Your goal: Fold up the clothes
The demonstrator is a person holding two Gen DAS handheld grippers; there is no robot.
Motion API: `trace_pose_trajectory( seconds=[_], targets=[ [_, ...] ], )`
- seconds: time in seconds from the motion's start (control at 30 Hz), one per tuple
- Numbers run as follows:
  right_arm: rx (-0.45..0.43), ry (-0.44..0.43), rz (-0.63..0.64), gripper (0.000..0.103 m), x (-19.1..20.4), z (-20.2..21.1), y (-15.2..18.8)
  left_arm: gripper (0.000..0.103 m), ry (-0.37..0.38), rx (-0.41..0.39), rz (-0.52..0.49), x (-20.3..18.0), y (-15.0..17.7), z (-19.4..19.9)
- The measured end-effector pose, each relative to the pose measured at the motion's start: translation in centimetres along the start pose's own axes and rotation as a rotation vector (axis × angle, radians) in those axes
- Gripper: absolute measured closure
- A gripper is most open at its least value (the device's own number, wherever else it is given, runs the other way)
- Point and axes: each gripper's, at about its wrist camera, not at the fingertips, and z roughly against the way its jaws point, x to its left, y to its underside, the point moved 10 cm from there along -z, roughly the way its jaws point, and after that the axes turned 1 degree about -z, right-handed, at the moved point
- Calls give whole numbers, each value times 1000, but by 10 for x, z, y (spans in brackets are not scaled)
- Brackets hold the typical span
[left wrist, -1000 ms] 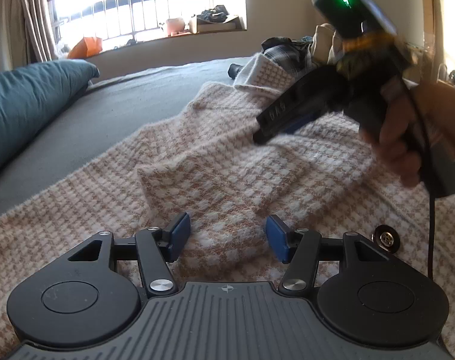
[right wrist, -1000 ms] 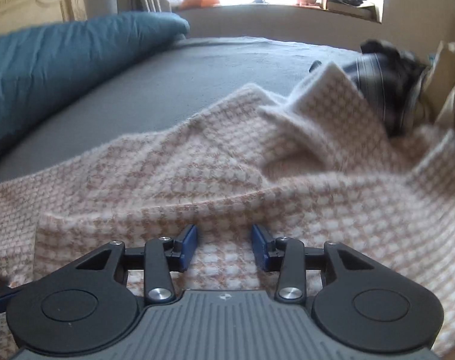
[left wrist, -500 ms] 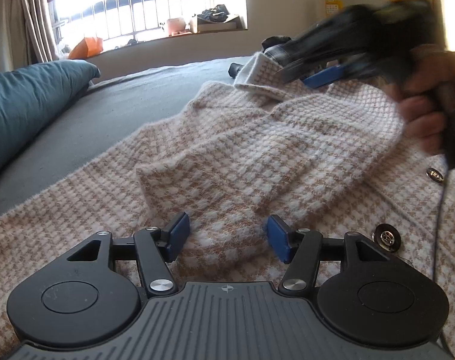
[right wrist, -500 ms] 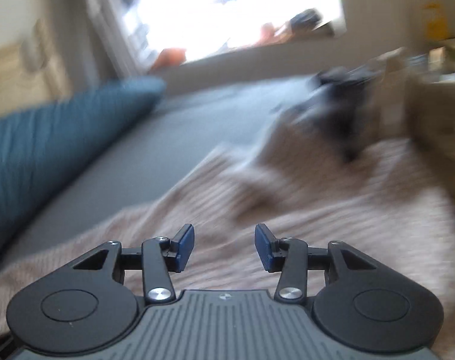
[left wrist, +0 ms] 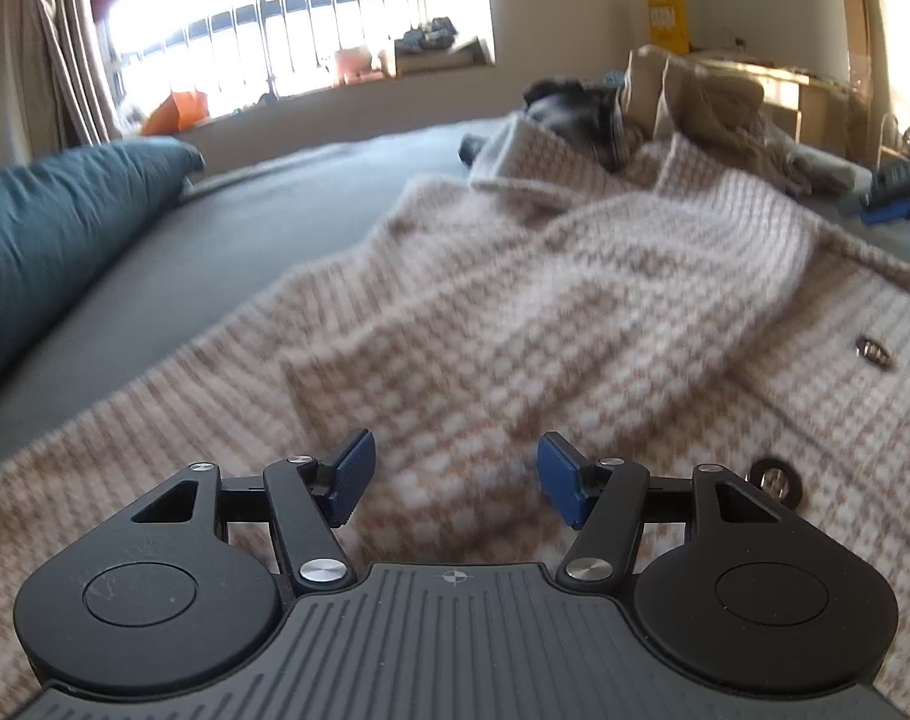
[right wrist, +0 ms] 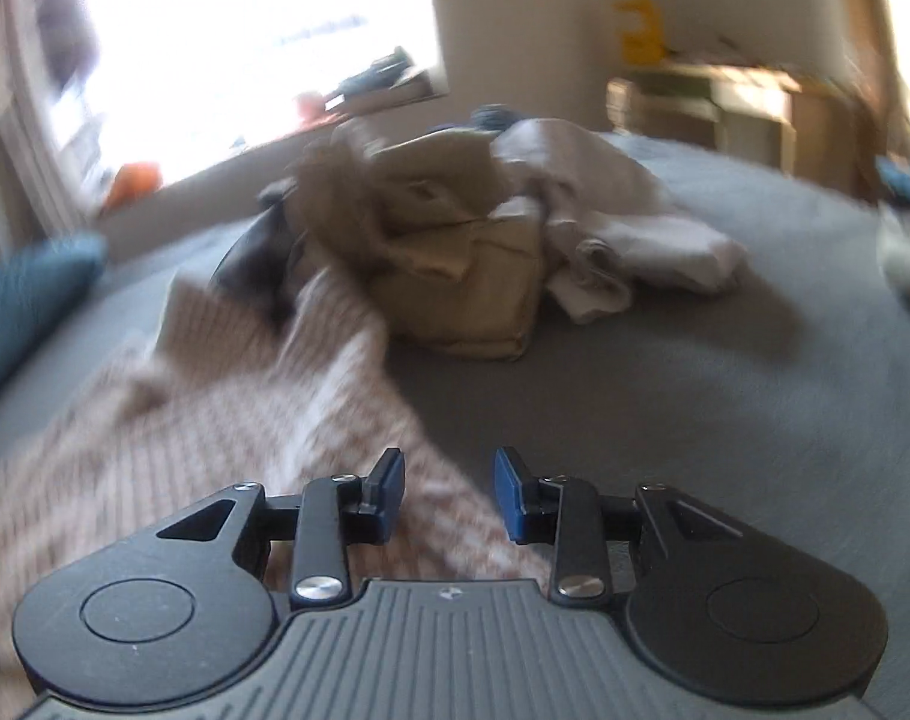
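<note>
A pink-and-tan checked knit cardigan (left wrist: 515, 312) with metal buttons (left wrist: 776, 483) lies spread and rumpled on the grey bed (left wrist: 227, 252). My left gripper (left wrist: 452, 477) stands open just above its near part, nothing between the blue pads. In the right wrist view, which is blurred, my right gripper (right wrist: 449, 492) is open over the cardigan's right edge (right wrist: 215, 414), where the knit meets the bare grey sheet (right wrist: 695, 372). The right gripper's blue tip (left wrist: 887, 204) shows at the far right of the left wrist view.
A teal pillow (left wrist: 53, 228) lies along the bed's left side. Behind the cardigan are a dark plaid garment (left wrist: 575, 108) and a heap of tan and beige clothes (right wrist: 455, 240). A window sill (left wrist: 311, 96) and wooden furniture (left wrist: 785, 96) stand beyond the bed.
My right gripper has swung away from above the cardigan's middle to its right edge, and the hand holding it has left the left wrist view. The left gripper has stayed put and open.
</note>
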Motion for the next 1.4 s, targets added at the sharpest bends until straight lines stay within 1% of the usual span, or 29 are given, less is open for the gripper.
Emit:
trace_pose_trajectory(
  seconds=[0.07, 0.1, 0.13, 0.2, 0.23, 0.3, 0.37, 0.4, 0.43, 0.5, 0.53, 0.57, 0.6, 0.63, 0.67, 0.7, 0.73, 0.77, 0.8, 0.83, 0.97, 1.0, 1.03, 1.07, 1.1, 1.13, 1.23, 1.3, 1.4],
  targets=[
    [6, 26, 185, 64, 15, -2, 7, 43, 3, -35, 2, -1, -11, 5],
    [4, 45, 285, 59, 23, -2, 11, 43, 6, -48, -2, -3, -16, 4],
    [5, 57, 377, 56, 30, -2, 17, 43, 12, -51, -17, -9, -21, -1],
    [7, 83, 539, 56, 42, -6, 27, 43, 25, -55, -48, -20, -30, -12],
    [5, 98, 595, 56, 45, -11, 30, 43, 31, -57, -63, -26, -35, -17],
    [0, 107, 663, 57, 49, -20, 32, 43, 44, -61, -93, -38, -44, -28],
    [-26, 113, 699, 59, 51, -26, 29, 43, 56, -65, -124, -50, -53, -39],
    [-35, 114, 699, 64, 50, -28, 28, 43, 57, -62, -141, -55, -56, -45],
    [-43, 114, 689, 78, 48, -29, 26, 43, 44, -47, -161, -57, -56, -54],
    [-60, 113, 597, 87, 37, -27, 23, 43, 17, -15, -198, -62, -54, -71],
    [-62, 110, 529, 87, 27, -28, 22, 42, 3, 7, -204, -62, -51, -78],
    [-41, 90, 432, 87, 14, -30, 24, 42, -5, 24, -205, -61, -49, -82],
    [-23, 69, 340, 87, 3, -33, 27, 42, -3, 29, -202, -61, -50, -83],
    [-19, 49, 280, 87, -4, -35, 28, 42, -6, 34, -214, -62, -53, -82],
    [-23, 40, 260, 87, -6, -35, 28, 42, -15, 34, -229, -63, -56, -81],
    [-28, 34, 243, 87, -7, -35, 27, 43, -33, 18, -250, -64, -63, -78],
    [-32, 32, 237, 87, -7, -35, 27, 43, -45, -10, -272, -67, -72, -75],
    [-37, 23, 224, 87, -9, -35, 28, 43, -40, -40, -285, -72, -82, -73],
    [-42, 15, 211, 87, -10, -34, 28, 43, -17, -63, -289, -82, -92, -74],
    [-47, 6, 198, 87, -12, -33, 28, 43, 22, -74, -292, -97, -103, -76],
    [-59, -25, 155, 87, -16, -32, 29, 44, 222, -110, -326, -177, -137, -91],
    [-62, -30, 147, 87, -17, -31, 29, 49, 267, -112, -324, -197, -142, -96],
    [-64, -36, 138, 86, -17, -30, 29, 57, 309, -98, -307, -212, -146, -103],
    [-66, -43, 128, 86, -18, -30, 29, 60, 338, -71, -288, -225, -146, -113],
    [-67, -51, 118, 86, -19, -30, 30, 65, 354, -43, -267, -234, -146, -123],
    [-68, -58, 108, 86, -20, -30, 30, 68, 338, -15, -242, -234, -144, -136],
    [-67, -74, 86, 86, -23, -31, 31, 69, 292, 64, -165, -235, -136, -174],
    [-65, -75, 83, 86, -23, -32, 33, 68, 275, 65, -122, -230, -136, -185],
    [-67, -90, 63, 86, -25, -32, 33, 69, 270, 58, -97, -227, -144, -182]
  ],
)
